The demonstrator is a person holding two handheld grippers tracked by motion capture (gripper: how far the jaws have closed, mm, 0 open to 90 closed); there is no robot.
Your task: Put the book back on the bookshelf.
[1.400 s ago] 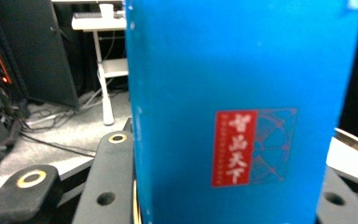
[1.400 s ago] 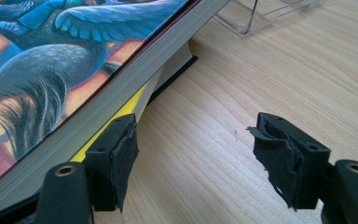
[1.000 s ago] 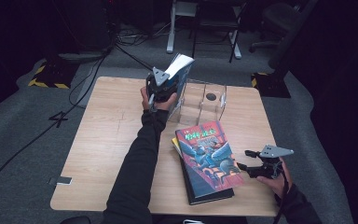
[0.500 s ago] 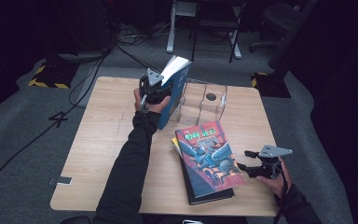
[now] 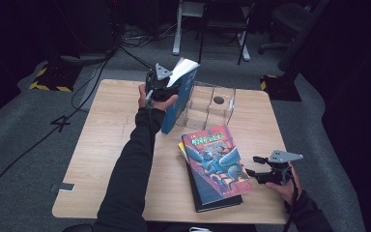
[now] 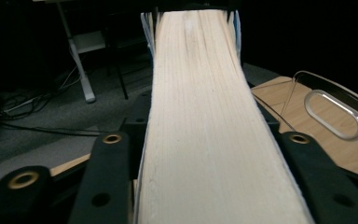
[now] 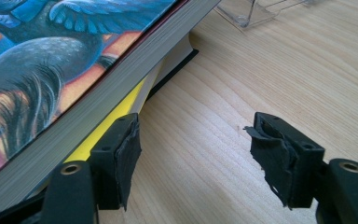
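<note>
Left gripper (image 5: 162,87): fingers (image 6: 105,186) clenched on thick blue-covered paperback book (image 5: 178,96), page block running up between them, held upright over far side of pale wooden worktop (image 5: 101,145). Just beyond: clear acrylic divided book stand (image 5: 212,104), likely where it goes, hence the upright hold.

Right gripper (image 5: 256,171): fingers (image 7: 121,154) released, nothing between, left one against stack of colourful illustrated hardbacks (image 5: 215,169), probably steadying it.
</note>
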